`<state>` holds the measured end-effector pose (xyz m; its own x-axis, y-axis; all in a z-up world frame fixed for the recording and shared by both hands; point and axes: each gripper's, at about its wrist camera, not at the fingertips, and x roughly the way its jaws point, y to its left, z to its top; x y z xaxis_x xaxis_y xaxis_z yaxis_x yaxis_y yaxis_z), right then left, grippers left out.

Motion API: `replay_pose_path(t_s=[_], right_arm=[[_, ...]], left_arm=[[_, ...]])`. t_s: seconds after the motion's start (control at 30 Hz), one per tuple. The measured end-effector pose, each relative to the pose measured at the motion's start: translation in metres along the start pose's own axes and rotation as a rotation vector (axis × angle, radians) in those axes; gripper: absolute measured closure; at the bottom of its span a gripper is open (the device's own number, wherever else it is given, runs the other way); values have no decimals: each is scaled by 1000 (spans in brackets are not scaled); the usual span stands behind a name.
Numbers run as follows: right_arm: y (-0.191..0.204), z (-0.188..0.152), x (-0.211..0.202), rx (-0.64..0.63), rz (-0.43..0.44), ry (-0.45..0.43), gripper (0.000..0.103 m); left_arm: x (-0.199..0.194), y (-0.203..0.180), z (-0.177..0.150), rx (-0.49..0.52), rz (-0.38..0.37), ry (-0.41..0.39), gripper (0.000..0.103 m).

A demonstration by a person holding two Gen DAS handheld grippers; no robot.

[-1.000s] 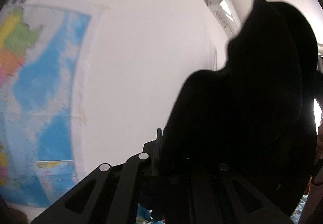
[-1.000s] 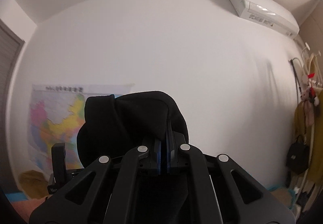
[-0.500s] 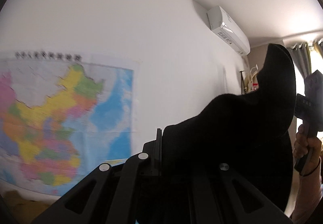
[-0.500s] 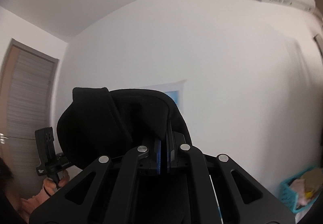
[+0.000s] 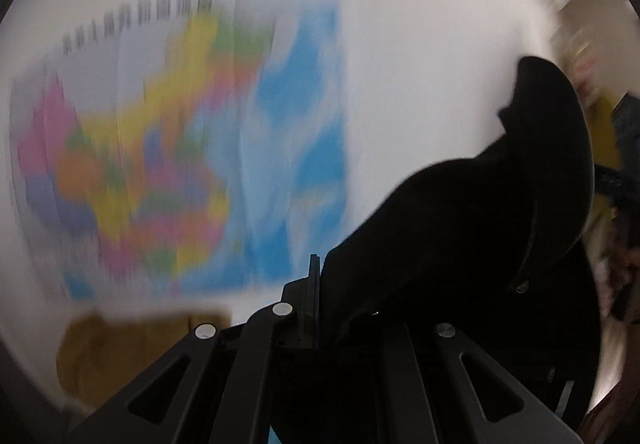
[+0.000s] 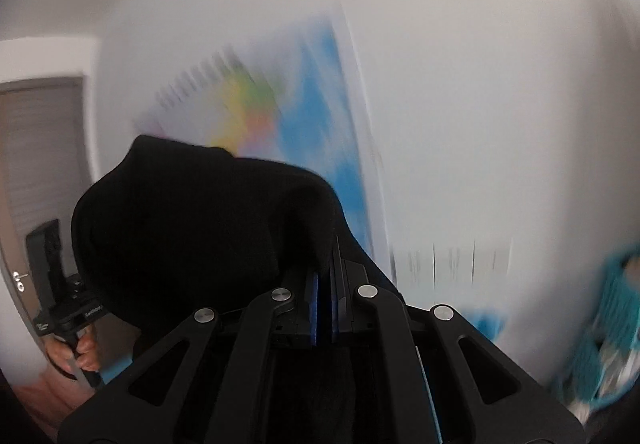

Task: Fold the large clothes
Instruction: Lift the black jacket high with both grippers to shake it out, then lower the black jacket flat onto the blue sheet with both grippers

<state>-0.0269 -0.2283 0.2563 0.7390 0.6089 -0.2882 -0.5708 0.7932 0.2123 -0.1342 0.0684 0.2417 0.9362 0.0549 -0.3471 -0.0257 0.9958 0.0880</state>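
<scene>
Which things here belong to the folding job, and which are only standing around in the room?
Belong to the job:
- black garment
- left gripper, shut on it
- right gripper, shut on it

Just around:
- wall map, blurred
- door
- teal basket
- yellow-brown cloth

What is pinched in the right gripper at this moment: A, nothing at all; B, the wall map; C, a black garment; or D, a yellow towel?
C: in the right wrist view the right gripper is shut on the black garment, whose dark cloth bunches up over the closed fingers.
</scene>
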Motion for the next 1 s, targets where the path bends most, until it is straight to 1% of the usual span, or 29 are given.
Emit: replay_pose_path(t_s=[0.03,0.07,0.1,0.13,0.17,0.2,0.23,0.27,0.3,0.37,0.4,0.47,0.5,0.53,0.57,0.6,0.63,0.67,0.7,0.73,0.77,0.8,0.83,0.87,0.9,0.93,1.0], right_arm=[[-14,-18,40,25,-16,81,99],[-26,-40,79,47,-32,164,99],[-35,-56,106,68,-52,224,99],[-43,-77,138,73,-69,300,99],[-48,-91,159,81,-77,352,99],[-57,-116,192,102,-96,432,99],[-50,-136,205,95,-101,463,99],[-48,-151,217,92,-105,481,99],[-51,-158,229,99,-112,495,99],[-58,-155,240,132,-100,488,99],[-68,-151,244,157,-98,483,99],[-82,-144,253,176,-122,477,98],[-89,-149,259,186,-131,483,98],[-97,-154,268,199,-140,494,94],[-107,-159,276,223,-171,517,80],[-118,-170,286,232,-203,535,67],[-126,-176,291,244,-248,550,35],[-131,-178,289,252,-264,548,22],[-136,-181,285,260,-257,537,24],[-141,-181,278,277,-242,525,27],[-146,-180,270,290,-227,520,26],[-146,-180,264,285,-222,522,26],[-145,-180,254,263,-213,522,26],[-144,-180,244,240,-199,525,25],[-141,-182,233,218,-188,531,24],[-140,-186,221,200,-181,538,22],[-138,-194,199,186,-155,543,20]], left_arm=[[41,1,-18,1,35,86,98],[74,2,-37,-1,60,151,99],[102,3,-56,4,89,215,99],[135,6,-77,-7,90,289,99],[159,8,-95,-13,74,347,99],[181,11,-112,-21,75,405,99],[201,14,-128,-30,73,450,99],[213,16,-136,-26,73,466,99],[224,18,-143,-26,86,477,99],[241,25,-149,-29,79,487,99],[249,28,-150,-35,88,493,99],[263,35,-151,-55,93,507,99],[270,38,-152,-67,96,519,98],[281,41,-154,-70,101,532,96],[290,42,-158,-59,97,551,79],[295,42,-161,-50,92,565,65],[299,43,-165,-34,96,567,42],[298,43,-169,-9,97,549,39],[294,44,-170,4,94,532,39],[285,46,-173,6,63,508,33],[271,48,-173,-2,29,492,25],[259,52,-174,-13,-11,468,21],[237,57,-177,-16,-54,428,19],[229,60,-180,-8,-72,412,19],[211,65,-185,11,-96,391,18],[202,68,-191,19,-110,385,16],[177,78,-206,7,-147,404,16]])
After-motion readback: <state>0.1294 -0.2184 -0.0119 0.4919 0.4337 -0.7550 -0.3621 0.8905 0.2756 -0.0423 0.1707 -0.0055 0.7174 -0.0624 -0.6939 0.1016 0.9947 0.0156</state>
